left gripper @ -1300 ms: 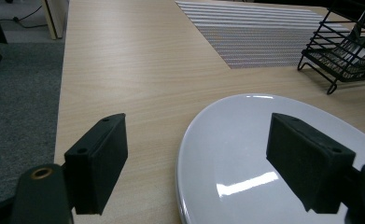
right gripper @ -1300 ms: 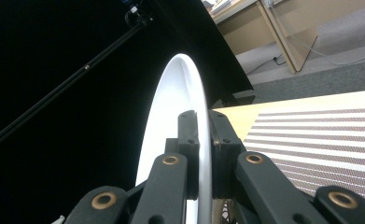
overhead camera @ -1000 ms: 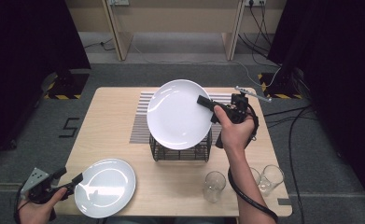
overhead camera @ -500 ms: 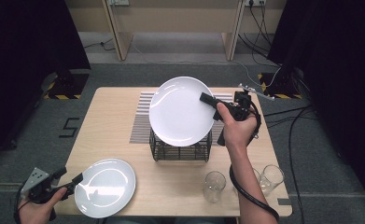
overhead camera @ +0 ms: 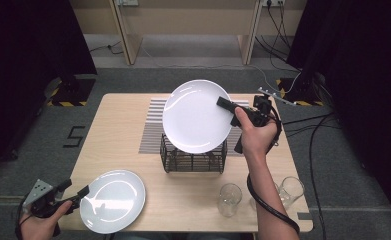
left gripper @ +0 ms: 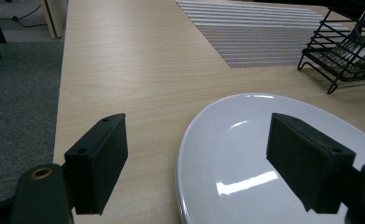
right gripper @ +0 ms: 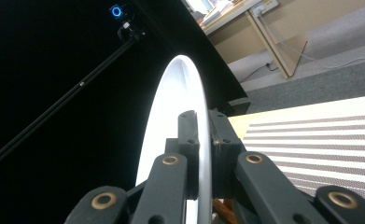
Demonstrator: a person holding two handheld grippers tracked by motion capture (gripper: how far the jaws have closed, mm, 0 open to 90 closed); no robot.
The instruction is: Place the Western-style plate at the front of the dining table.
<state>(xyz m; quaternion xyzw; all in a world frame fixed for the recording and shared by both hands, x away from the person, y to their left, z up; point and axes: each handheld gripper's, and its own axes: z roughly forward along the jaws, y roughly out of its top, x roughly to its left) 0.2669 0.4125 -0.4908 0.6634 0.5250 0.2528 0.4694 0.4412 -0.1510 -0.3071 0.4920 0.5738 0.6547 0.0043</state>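
Note:
My right gripper [overhead camera: 226, 105] is shut on the rim of a white plate [overhead camera: 196, 116], which hangs tilted over a black wire rack [overhead camera: 193, 158] in the high view. In the right gripper view the plate [right gripper: 171, 107] stands edge-on, clamped between the jaws of that gripper [right gripper: 201, 126]. A second white plate [overhead camera: 113, 201] lies flat near the table's front left corner. My left gripper [overhead camera: 76, 192] is open at this plate's left rim. In the left gripper view this plate [left gripper: 255, 154] lies partly between the spread jaws of the left gripper [left gripper: 203, 154], its edge inside the gap.
A striped mat [overhead camera: 153, 122] lies behind the rack on the wooden table [overhead camera: 118, 140]. Three clear glasses, among them one [overhead camera: 229, 199] and another [overhead camera: 291, 190], stand at the front right. The rack's corner [left gripper: 343, 51] shows at the far right of the left gripper view.
The right gripper has carried the tilted plate a little up and to the right above the rack. The left gripper stays at the flat plate's rim.

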